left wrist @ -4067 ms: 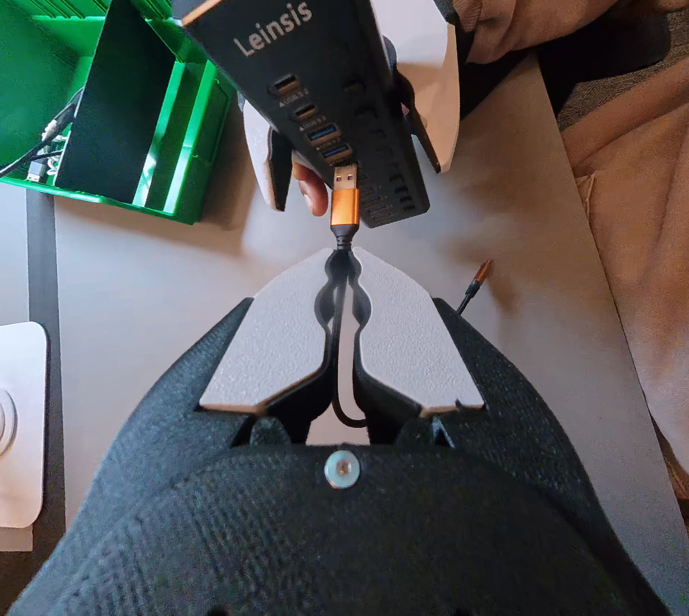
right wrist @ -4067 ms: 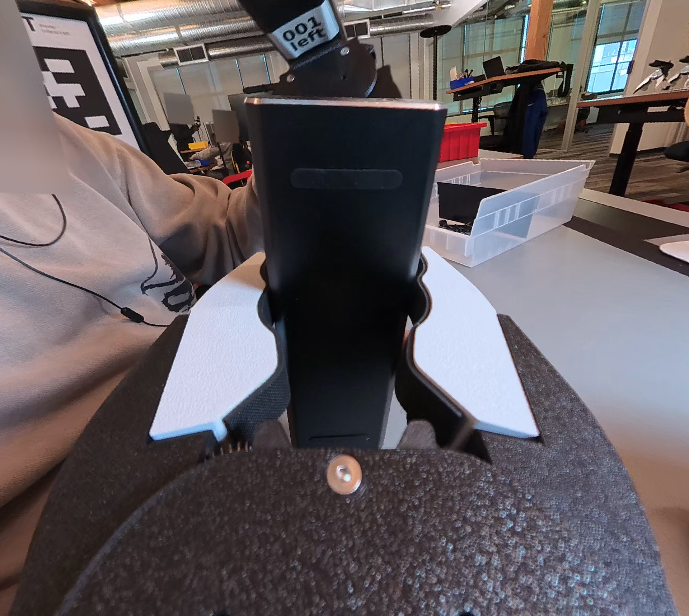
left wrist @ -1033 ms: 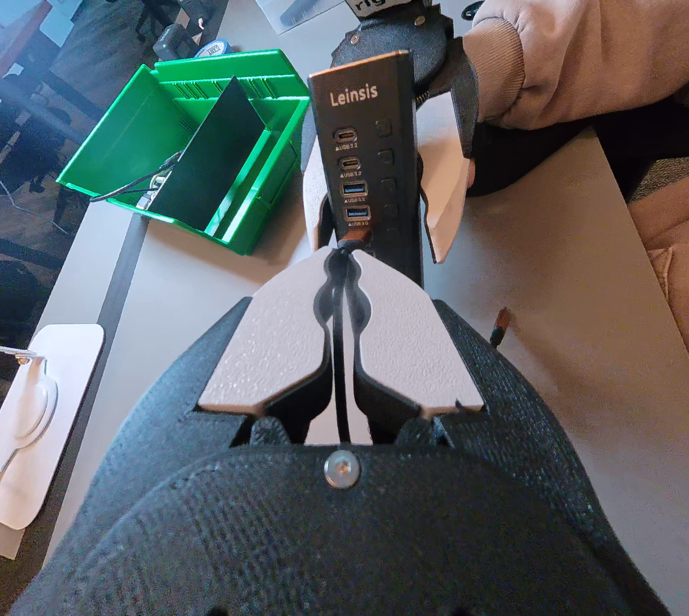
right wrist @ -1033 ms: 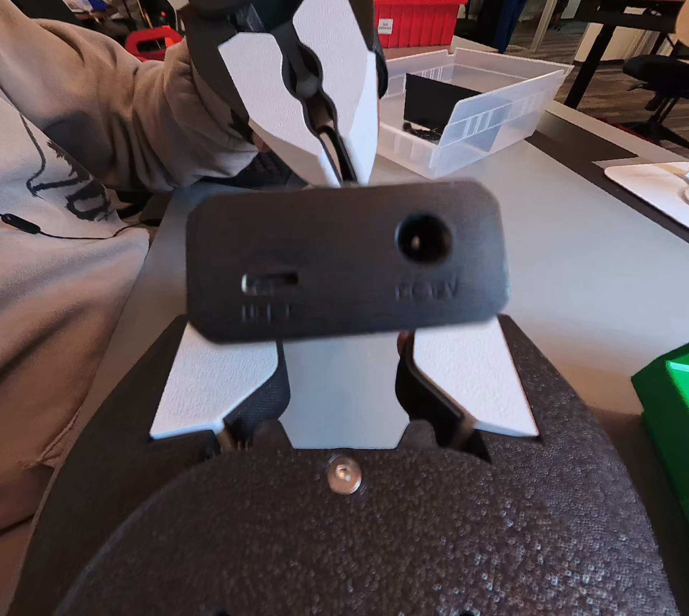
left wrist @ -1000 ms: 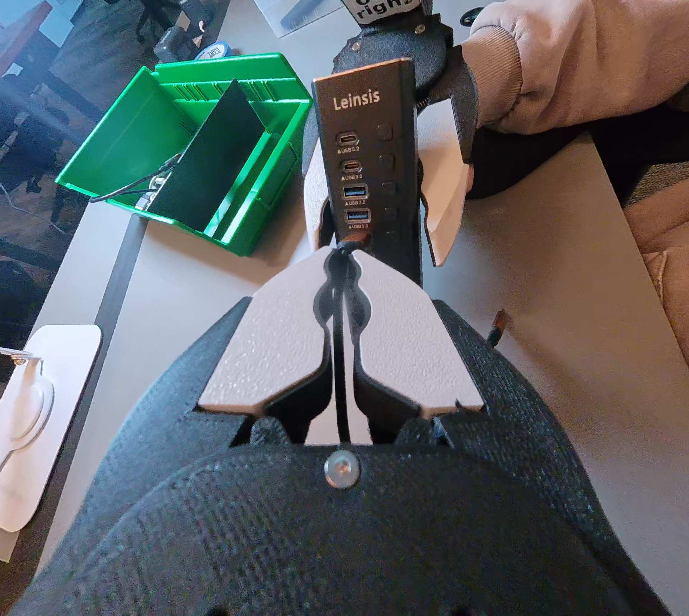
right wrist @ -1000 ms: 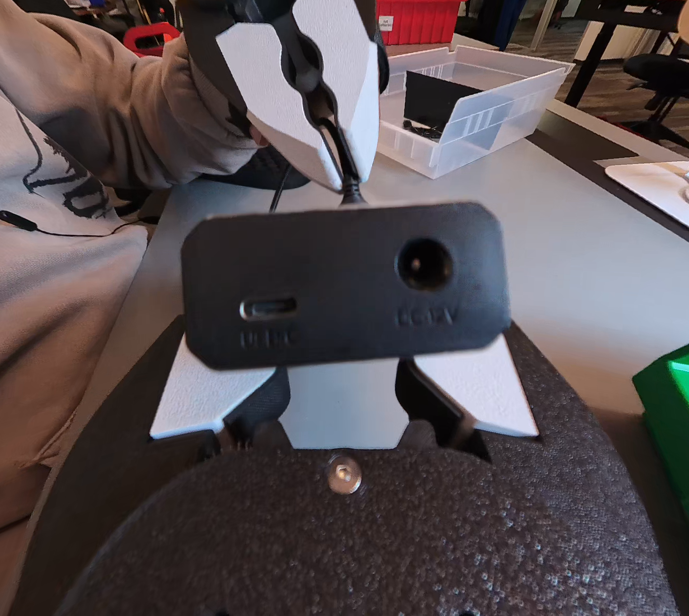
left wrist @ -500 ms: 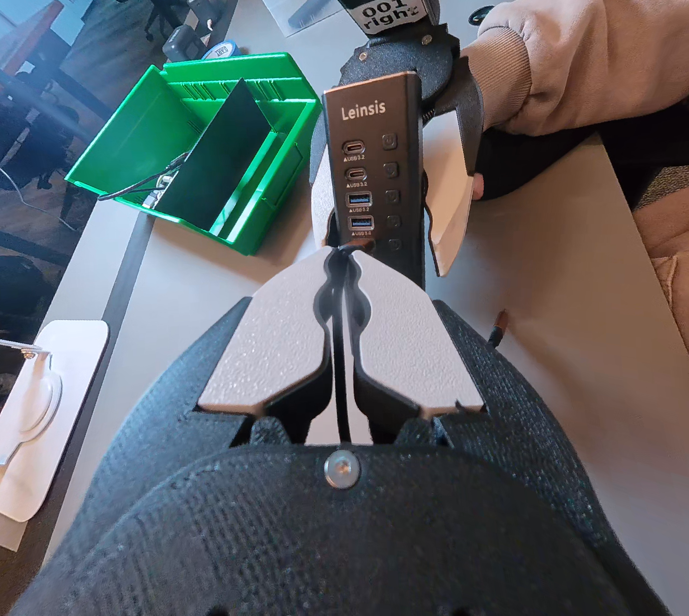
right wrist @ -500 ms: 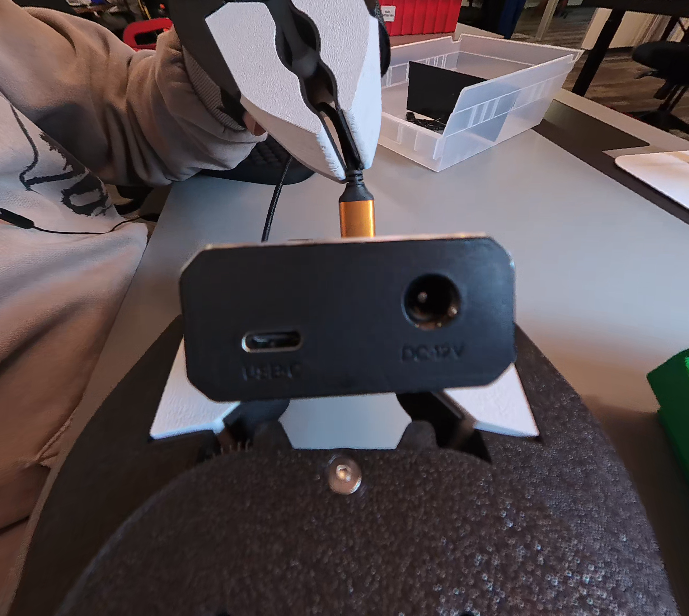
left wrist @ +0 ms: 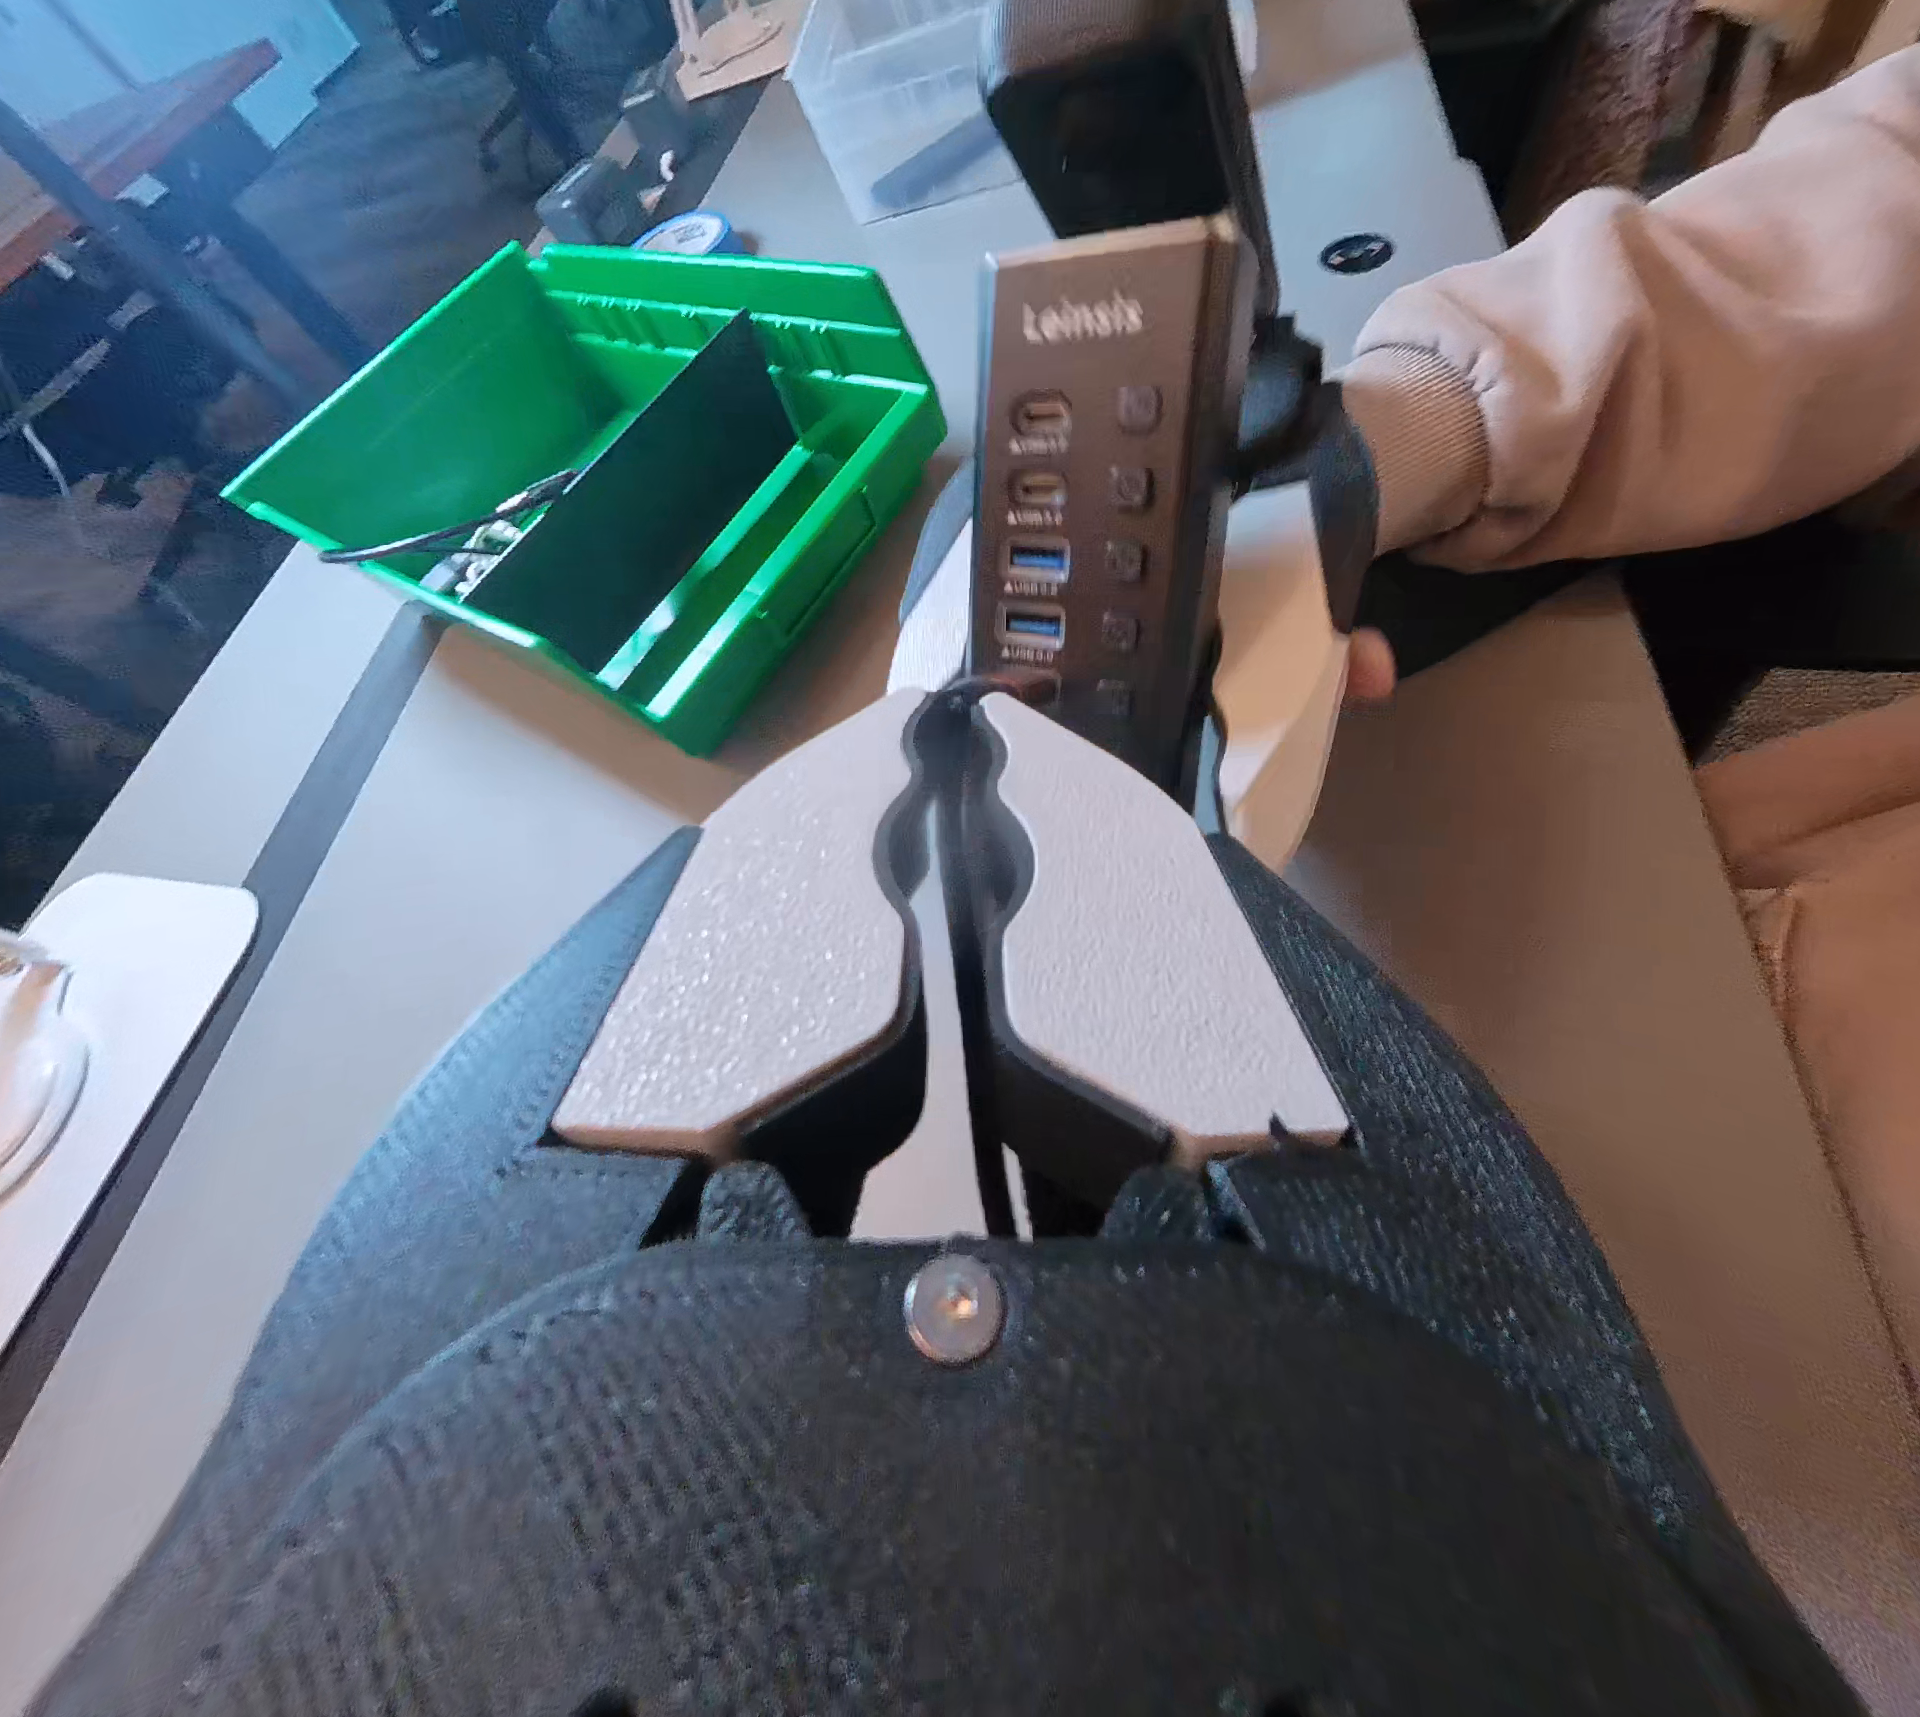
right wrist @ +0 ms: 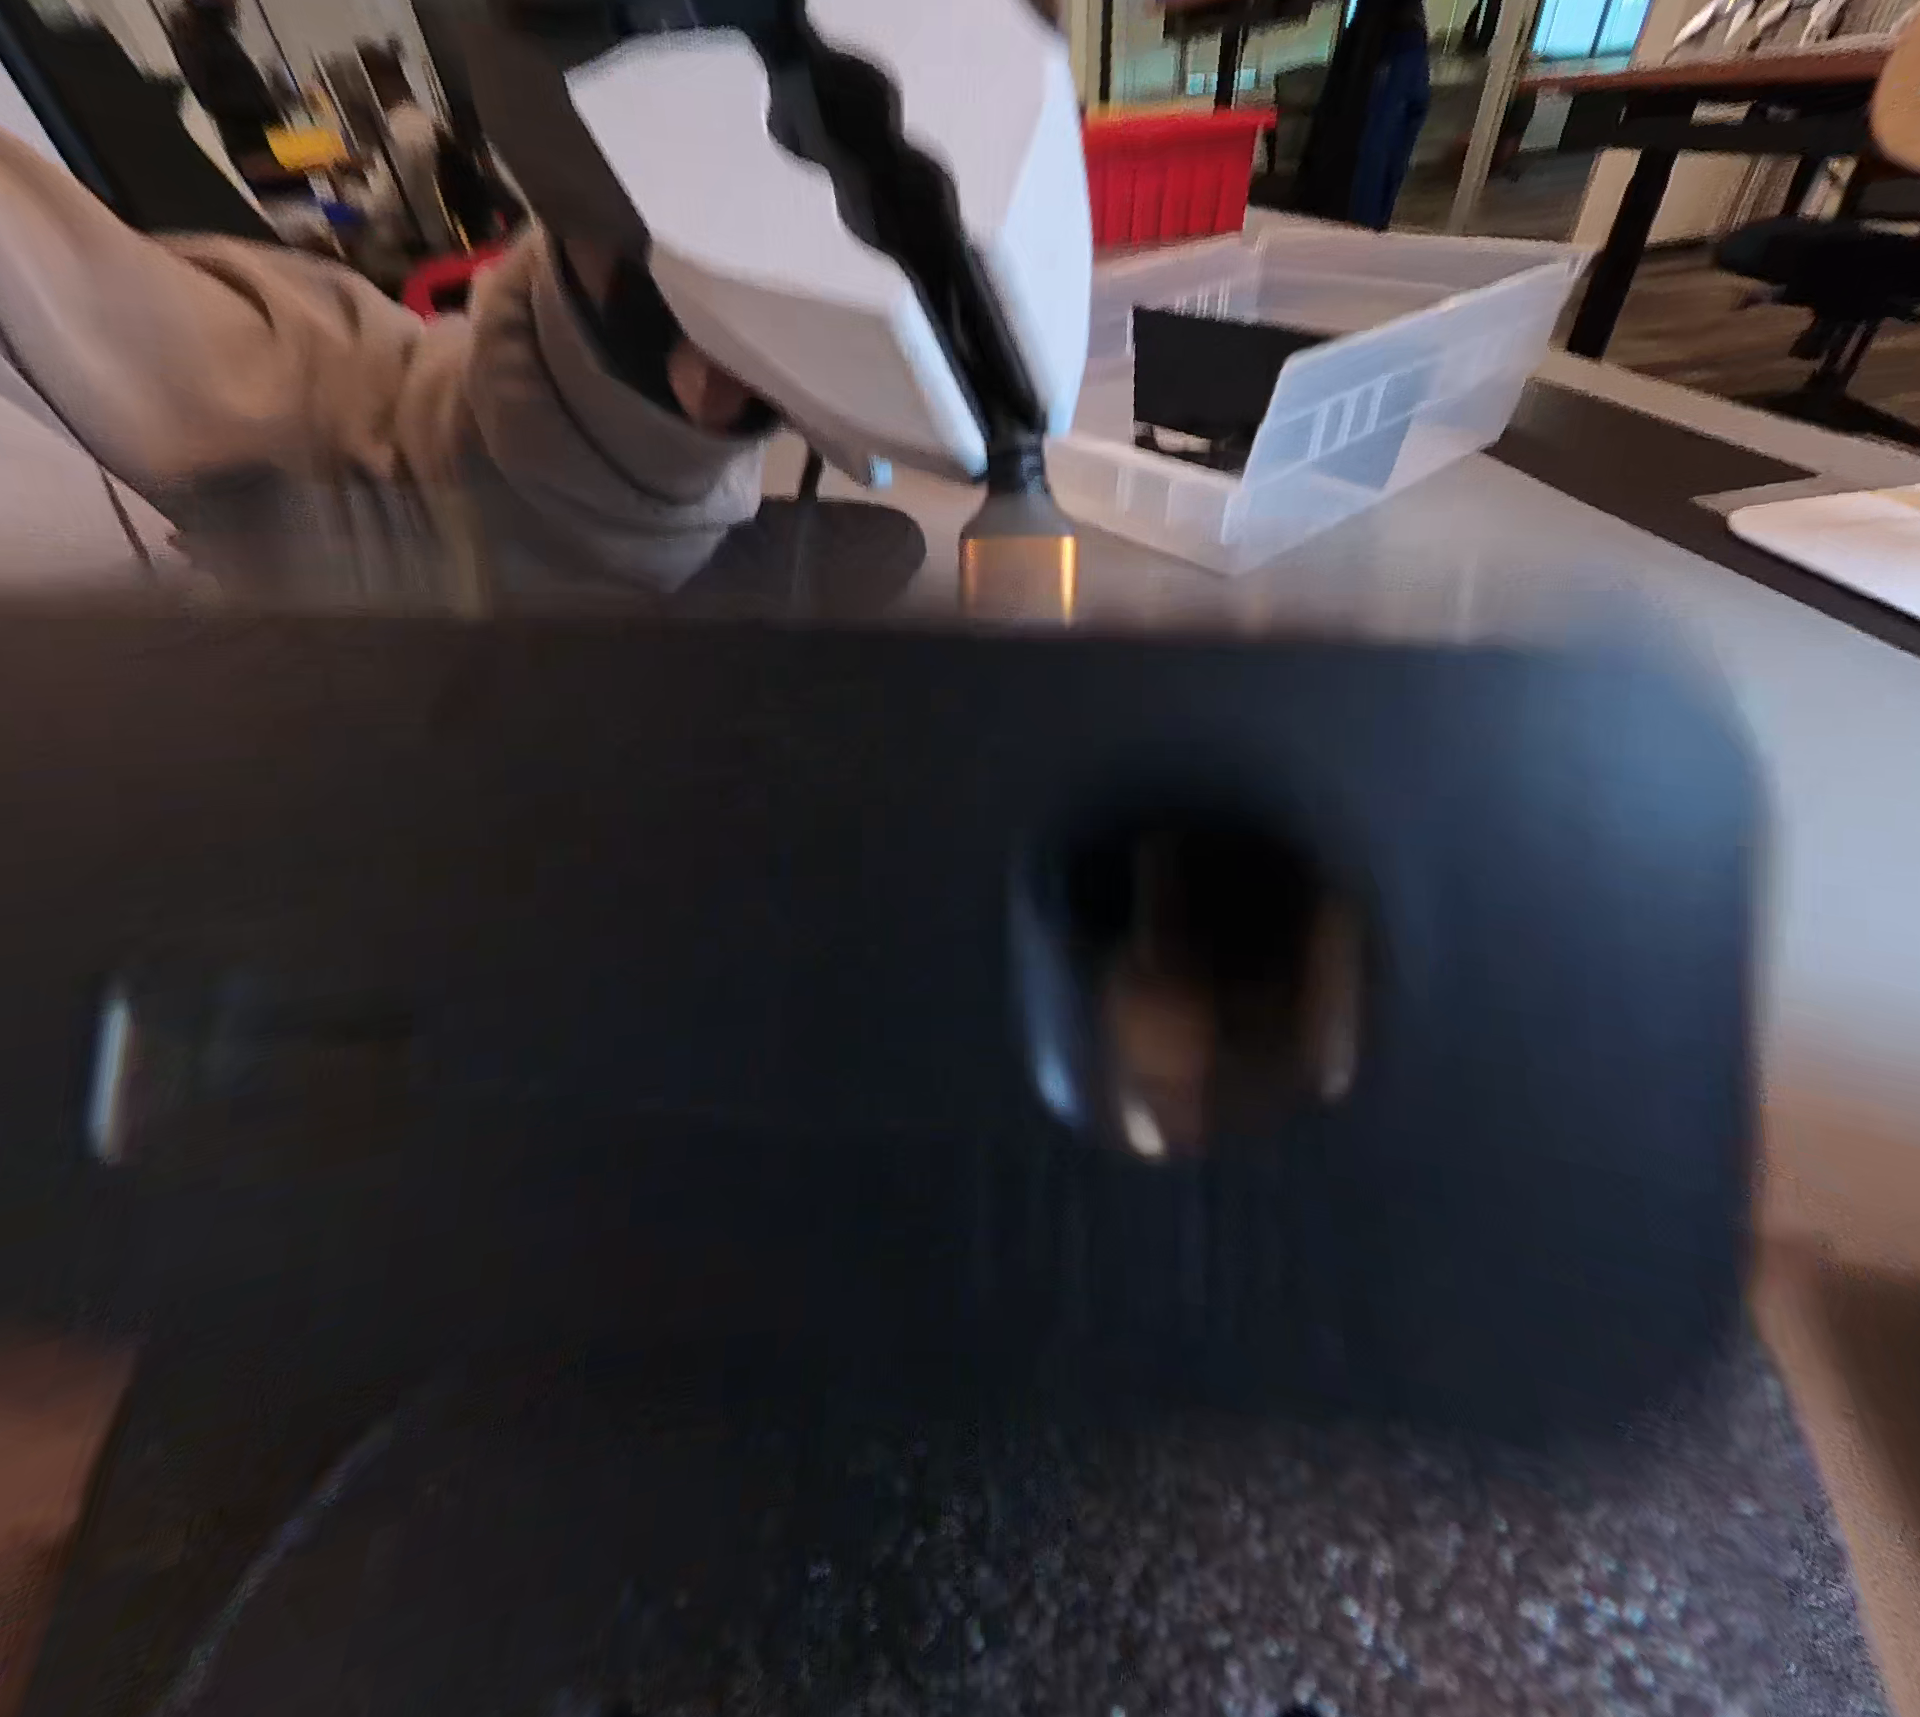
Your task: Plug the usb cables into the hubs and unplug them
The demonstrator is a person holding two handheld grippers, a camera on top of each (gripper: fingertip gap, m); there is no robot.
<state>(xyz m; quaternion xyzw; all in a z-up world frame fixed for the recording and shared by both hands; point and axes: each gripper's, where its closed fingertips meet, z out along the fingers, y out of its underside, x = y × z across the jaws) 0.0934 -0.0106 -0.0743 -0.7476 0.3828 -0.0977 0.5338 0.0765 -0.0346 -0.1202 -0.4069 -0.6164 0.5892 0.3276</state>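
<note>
A black USB hub (left wrist: 1101, 462) stands upright above the table, held between the white fingers (left wrist: 1283, 732) of my right gripper (left wrist: 1091, 711), which is shut on it. In the right wrist view the hub's end face (right wrist: 935, 992) fills the frame, blurred, and hides that gripper's own fingers. My left gripper (left wrist: 951, 701) is shut on a black cable (left wrist: 966, 940) just behind its orange plug (right wrist: 1018, 566). The plug sits in a port on the hub's face, below the two blue ports. The left gripper also shows in the right wrist view (right wrist: 1013, 441).
A green bin (left wrist: 727, 659) with a black divider and cable ends stands to the left on the grey table. A clear plastic bin (right wrist: 1351, 389) lies farther back, with a red bin (right wrist: 1164, 171) beyond it. A white pad (left wrist: 114, 992) lies at the left edge. A person's sleeve (left wrist: 1621, 400) is on the right. My right fingertips sit around 5 cm from my left ones.
The orange plug, free in front of the hub 4 s ago, now sits in a port. Over the last second the hub has come much closer to the right camera and blurred.
</note>
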